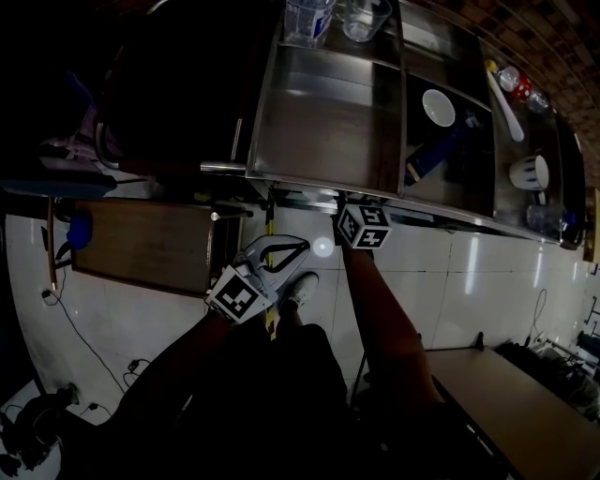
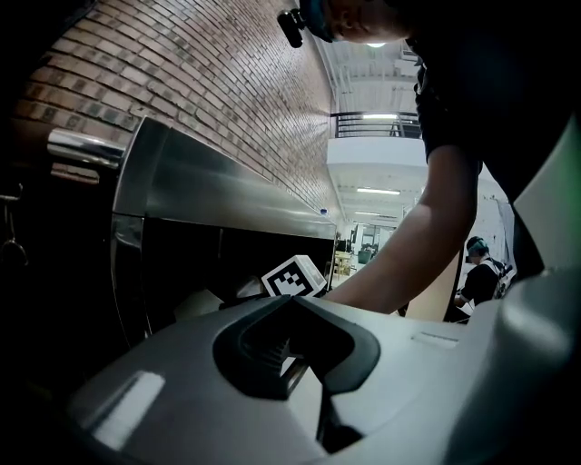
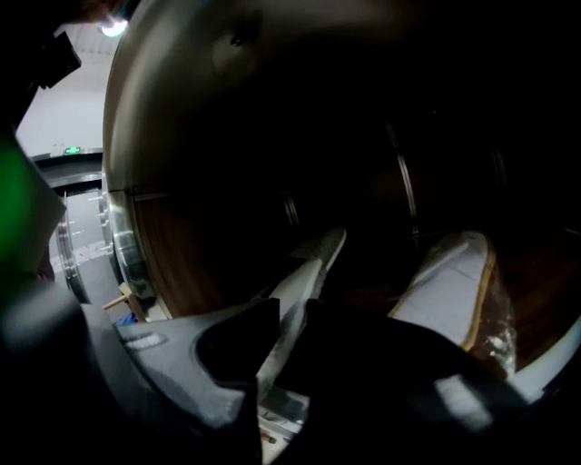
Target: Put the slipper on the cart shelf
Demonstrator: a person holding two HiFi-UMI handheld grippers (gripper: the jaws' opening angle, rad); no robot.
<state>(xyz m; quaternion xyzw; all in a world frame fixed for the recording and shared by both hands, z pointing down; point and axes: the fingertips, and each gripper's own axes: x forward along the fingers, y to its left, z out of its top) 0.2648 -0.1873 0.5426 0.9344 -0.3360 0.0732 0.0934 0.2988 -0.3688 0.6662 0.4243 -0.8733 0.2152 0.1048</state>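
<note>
A pale grey slipper (image 3: 295, 291) stands on its edge between the jaws of my right gripper (image 3: 289, 313), which press against both its sides inside the cart's dark lower shelf. A second pale slipper (image 3: 449, 286) with a tan rim lies on that shelf to the right. In the head view only the right gripper's marker cube (image 1: 364, 226) shows, at the steel cart's (image 1: 319, 112) front edge; its jaws are hidden underneath. My left gripper (image 1: 298, 248) hangs lower left of it, jaw tips together and empty. The left gripper (image 2: 290, 304) points at the cart's side (image 2: 182, 173).
On the cart top stand glass containers (image 1: 309, 19), a white bowl (image 1: 438, 108) and a mug (image 1: 530, 172). A wooden board (image 1: 150, 244) lies left of the cart, and a table (image 1: 506, 403) stands at lower right. Another person (image 2: 479, 277) stands in the background.
</note>
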